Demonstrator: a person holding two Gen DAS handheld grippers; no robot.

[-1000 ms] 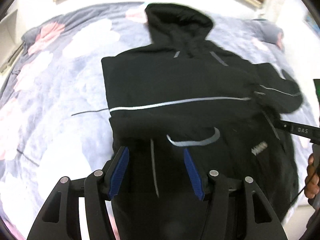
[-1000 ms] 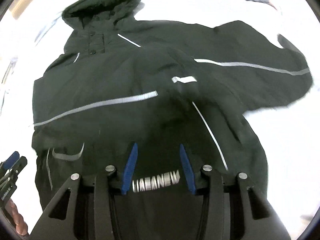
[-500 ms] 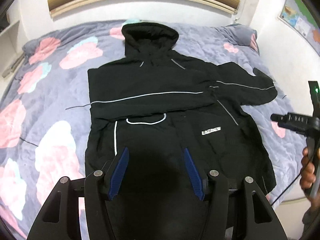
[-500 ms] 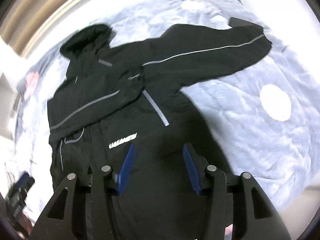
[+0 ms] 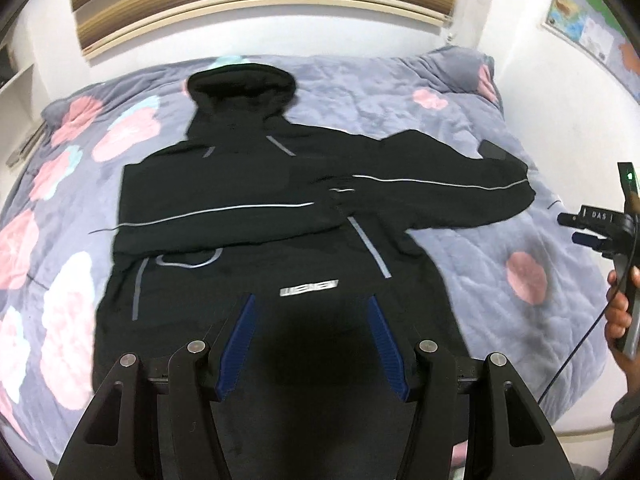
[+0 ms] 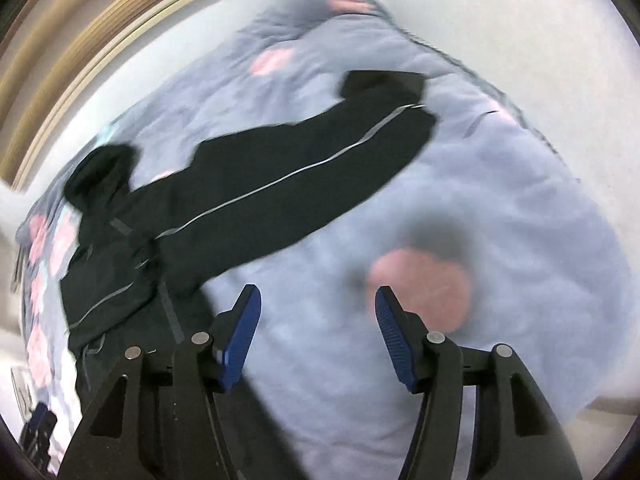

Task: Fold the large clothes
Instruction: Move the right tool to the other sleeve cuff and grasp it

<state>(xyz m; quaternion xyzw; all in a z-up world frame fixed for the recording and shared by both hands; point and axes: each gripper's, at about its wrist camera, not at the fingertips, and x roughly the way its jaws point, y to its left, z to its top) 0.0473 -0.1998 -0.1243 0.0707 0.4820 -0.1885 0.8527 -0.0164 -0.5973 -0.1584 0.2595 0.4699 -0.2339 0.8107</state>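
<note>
Here the black jacket (image 5: 256,200) lies beneath the wide left tongs (image 5: 312,344), left of the wide right tongs (image 6: 318,336).

The left wrist view looks down from above the foot of the bed (image 5: 500,128), facing the headboard wall, far enough back to take in the whole black jacket (image 5: 248,200). The right wrist view sits off to that jacket's side, tilted and blurred — probably angled across the quilt toward the far corner. Both share the outstretched sleeve (image 6: 304,184) — and the hood.
</note>
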